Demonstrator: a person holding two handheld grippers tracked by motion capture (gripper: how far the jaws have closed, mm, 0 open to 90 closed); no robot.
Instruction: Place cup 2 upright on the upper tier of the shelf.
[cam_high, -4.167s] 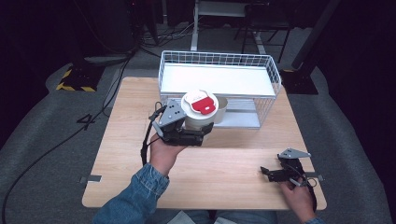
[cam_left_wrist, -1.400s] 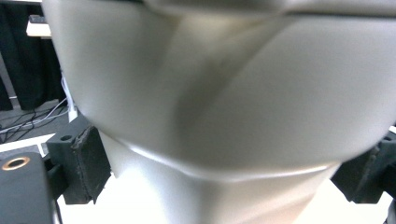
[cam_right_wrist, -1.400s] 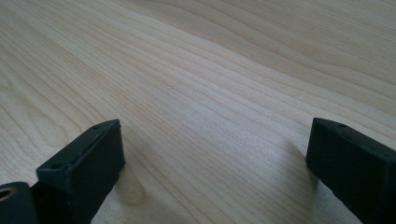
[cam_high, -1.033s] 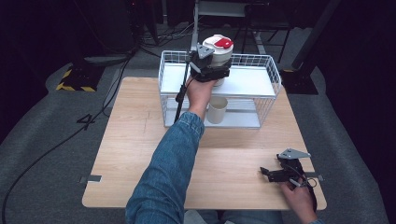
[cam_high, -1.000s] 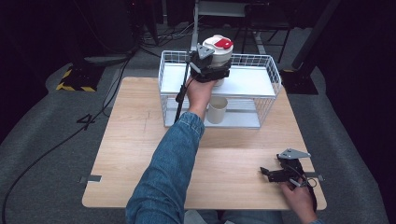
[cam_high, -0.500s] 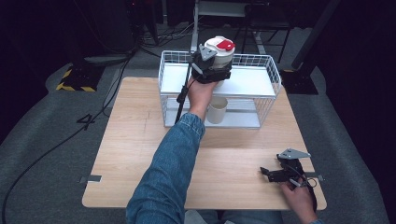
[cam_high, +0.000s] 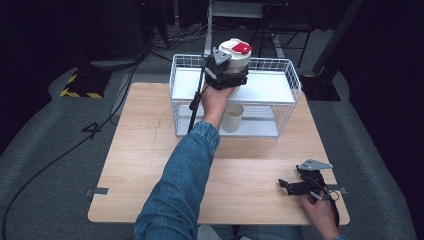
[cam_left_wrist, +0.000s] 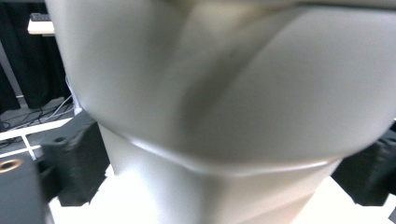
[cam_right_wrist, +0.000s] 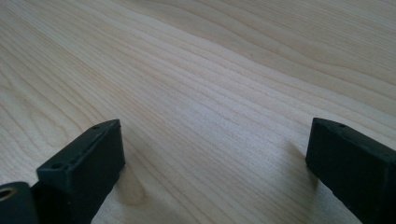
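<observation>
Here, the white lidded cup with a red label is clamped by the left gripper above the white wire basket; if released early, it could topple, while the right gripper is rested open

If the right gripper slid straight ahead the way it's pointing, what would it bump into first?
Probably nothing soon. The right gripper lies low on the table, pointing left across bare wood. Farther along is the person's denim sleeve, likely the first thing met.
</observation>
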